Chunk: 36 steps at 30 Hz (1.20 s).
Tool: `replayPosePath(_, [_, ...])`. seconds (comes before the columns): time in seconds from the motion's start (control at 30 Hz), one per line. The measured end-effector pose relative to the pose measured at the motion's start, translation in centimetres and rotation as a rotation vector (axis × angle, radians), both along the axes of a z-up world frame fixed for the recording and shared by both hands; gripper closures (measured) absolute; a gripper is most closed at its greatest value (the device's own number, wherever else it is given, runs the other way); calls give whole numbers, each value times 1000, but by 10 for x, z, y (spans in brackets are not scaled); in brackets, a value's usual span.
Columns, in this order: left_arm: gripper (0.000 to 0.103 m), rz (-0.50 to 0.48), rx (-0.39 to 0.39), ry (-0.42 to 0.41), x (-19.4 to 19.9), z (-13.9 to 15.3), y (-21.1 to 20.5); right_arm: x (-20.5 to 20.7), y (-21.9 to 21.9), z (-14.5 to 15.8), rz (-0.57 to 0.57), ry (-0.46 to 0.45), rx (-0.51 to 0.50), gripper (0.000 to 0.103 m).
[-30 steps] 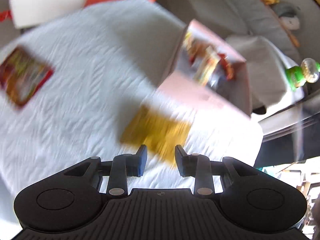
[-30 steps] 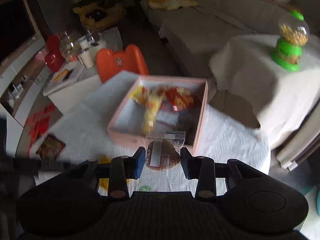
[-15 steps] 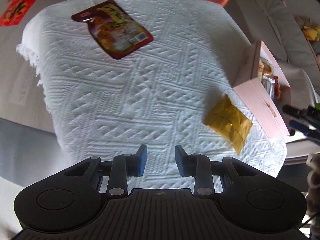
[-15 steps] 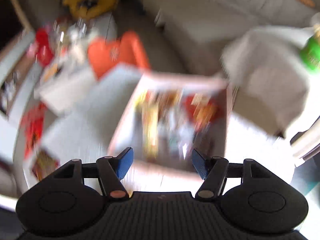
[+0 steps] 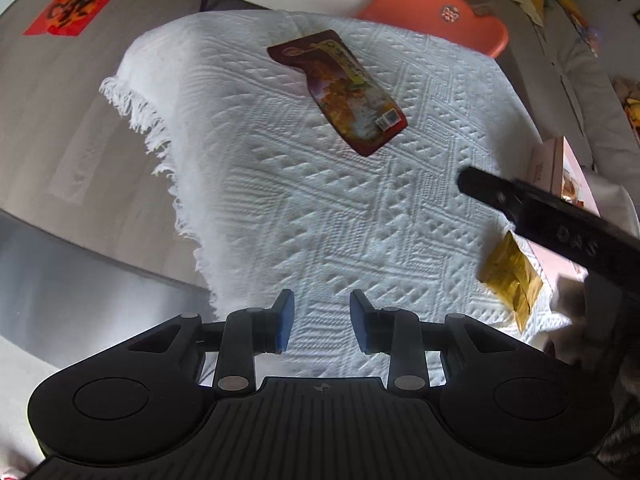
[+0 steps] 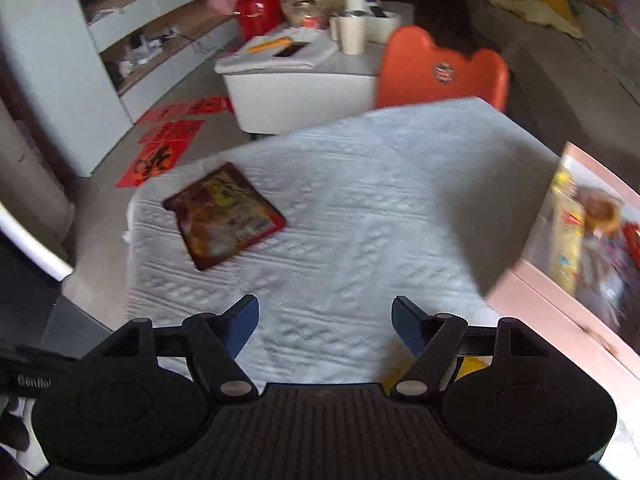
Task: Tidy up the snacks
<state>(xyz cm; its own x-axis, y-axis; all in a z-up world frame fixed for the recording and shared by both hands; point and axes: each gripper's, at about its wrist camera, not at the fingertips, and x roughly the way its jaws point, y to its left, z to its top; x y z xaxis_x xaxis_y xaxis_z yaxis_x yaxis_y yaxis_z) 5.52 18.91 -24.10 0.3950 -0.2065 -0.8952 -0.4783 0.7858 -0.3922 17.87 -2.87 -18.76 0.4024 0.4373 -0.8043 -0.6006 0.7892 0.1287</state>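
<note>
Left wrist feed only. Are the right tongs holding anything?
Observer: No. The right tongs are open and empty, above the white cloth.
Operator: I only see an edge of the pink box. Anything inside?
Observer: Several packets, including an upright yellow packet near its left wall. The rest is too blurred to name.
Operator: What's past the orange chair?
Observer: Pale cups standing on a low white table.
</note>
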Motion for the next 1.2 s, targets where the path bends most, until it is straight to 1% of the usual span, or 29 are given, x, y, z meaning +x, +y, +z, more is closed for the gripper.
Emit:
replayPosePath(0.07, [68, -2, 8, -2, -10, 5, 14, 7, 35, -3, 116, -8, 18, 25])
replayPosePath(0.13, [68, 4, 31, -2, -22, 11, 30, 15, 75, -9, 229, -35, -17, 25])
replayPosePath(0.2, [68, 18, 40, 6, -32, 13, 46, 22, 112, -16, 293, -67, -58, 25])
replayPosePath(0.23, [68, 29, 40, 11, -38, 14, 55, 27, 126, -20, 307, -67, -69, 25])
replayPosePath(0.3, [68, 47, 39, 16, -48, 14, 69, 40, 150, -29, 319, -38, -85, 25])
replayPosePath(0.37, [68, 58, 40, 19, -57, 13, 83, 56, 170, -41, 320, 28, -109, 23])
replayPosePath(0.4, [68, 64, 41, 21, -61, 13, 88, 64, 176, -49, 316, 66, -121, 17])
replayPosePath(0.43, [68, 71, 42, 24, -65, 11, 95, 73, 183, -60, 296, 85, -147, 6])
replayPosePath(0.5, [68, 88, 41, 32, -73, 8, 104, 76, 189, -67, 293, 44, -178, 0])
replayPosePath(0.53, [68, 98, 38, 36, -77, 6, 109, 75, 191, -69, 295, 31, -187, 0])
replayPosePath(0.6, [68, 111, 29, 44, -83, 4, 115, 72, 190, -69, 269, 33, -190, 0])
replayPosePath(0.63, [68, 112, 26, 47, -84, 3, 117, 70, 188, -68, 238, 46, -196, 2])
replayPosePath(0.67, [69, 109, 22, 50, -83, 3, 118, 65, 184, -65, 208, 53, -194, 7])
replayPosePath(0.7, [69, 100, 19, 47, -82, 4, 118, 58, 179, -61, 191, 49, -192, 19])
replayPosePath(0.73, [69, 85, 17, 41, -80, 5, 117, 50, 174, -58, 177, 56, -201, 23])
replayPosePath(0.83, [69, 24, 16, 16, -66, 10, 106, 22, 143, -44, 112, 53, -208, 29])
replayPosePath(0.93, [69, -49, 10, -9, -46, 10, 88, -13, 99, -25, 54, 38, -194, 30])
replayPosePath(1.03, [69, -140, -17, -27, -21, 9, 60, -43, 45, -11, -17, 88, -158, 30])
replayPosePath(1.13, [69, -258, -54, -51, 6, 10, 22, -69, -14, -2, -135, 75, -206, 30])
replayPosePath(1.2, [69, -350, -50, -73, 26, 13, -9, -71, -58, -5, -268, 61, -262, 30])
